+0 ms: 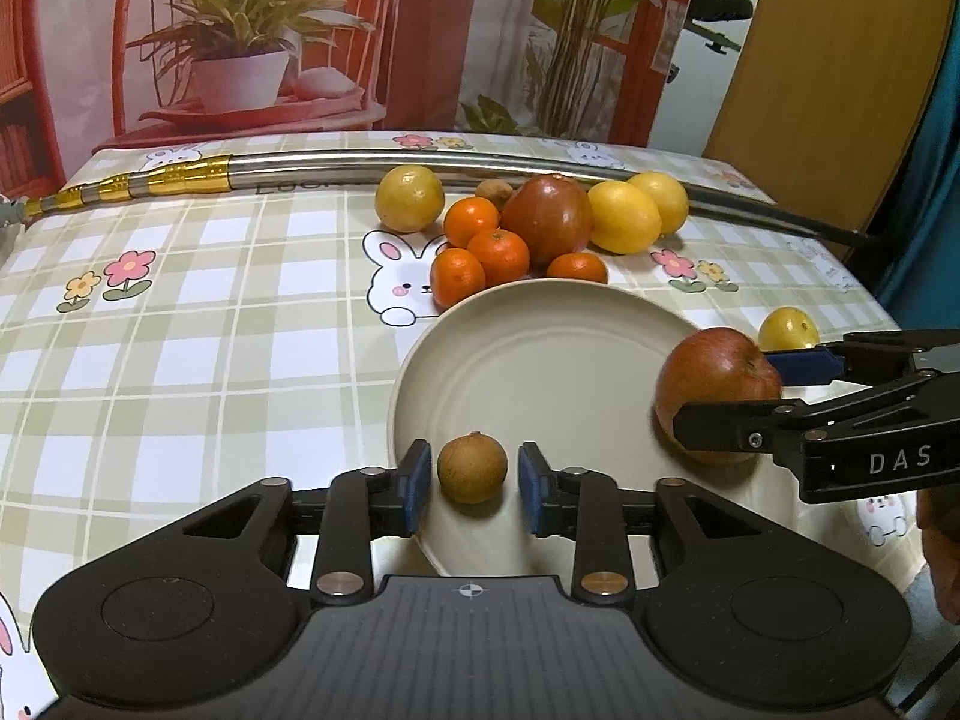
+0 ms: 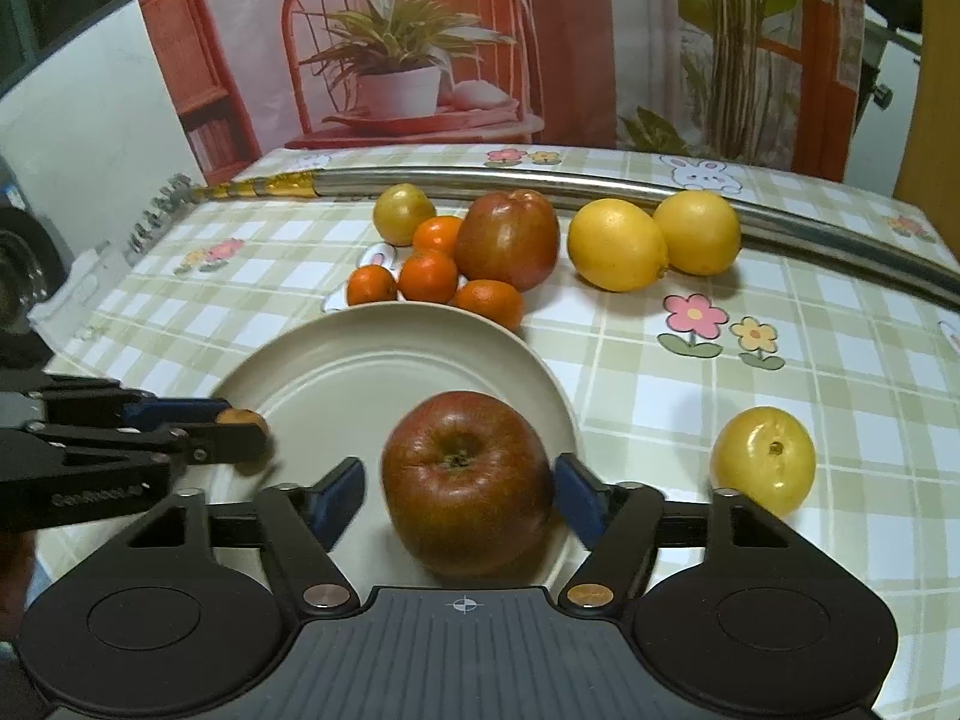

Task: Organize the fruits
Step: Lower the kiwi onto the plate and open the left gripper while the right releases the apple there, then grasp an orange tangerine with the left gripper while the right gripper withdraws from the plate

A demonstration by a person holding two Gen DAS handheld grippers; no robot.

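Small brown fruit (image 1: pixel 471 467), round and rough-skinned, sits on the near rim of the cream plate (image 1: pixel 540 354), between the blue pads of the left gripper (image 1: pixel 474 489); the jaws stand apart with a gap on each side. Right gripper (image 2: pixel 459 495) brackets a red apple (image 2: pixel 467 483), dark and glossy, stem cavity up, on the plate's opposite edge; its jaws are spread, and contact with the pads cannot be confirmed. Beyond the plate lie four mandarins (image 1: pixel 498 255), a second apple (image 1: pixel 547 217), two lemons (image 2: pixel 618 245) and a yellow-green fruit (image 1: pixel 410 198). Left wrist view alone shows another brown fruit (image 1: pixel 494 191) behind the pile. Right wrist view shows fully the yellow plum (image 2: pixel 763 461) on the tablecloth (image 2: pixel 780 372).
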